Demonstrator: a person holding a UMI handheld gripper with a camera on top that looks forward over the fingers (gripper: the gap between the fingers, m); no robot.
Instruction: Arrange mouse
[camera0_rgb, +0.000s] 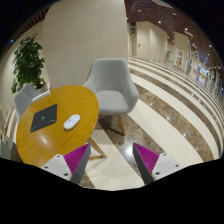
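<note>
In a big hall, the table holds a mouse by a pad, ahead and left of the wide, empty claw, ready to reach.

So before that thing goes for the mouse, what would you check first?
1. Mouse in view, lying on the round yellow table: ok.
2. Tool open, nothing between its fingers: ok.
3. Mouse within the fingers' grasp: not ok, it lies well ahead of them, off toward the left finger.
4. Black mouse pad free beside the mouse: ok.
5. Grey armchair clear of the path: ok, it stands beyond the table.
6. Exact way the mouse points: cannot tell.
</note>
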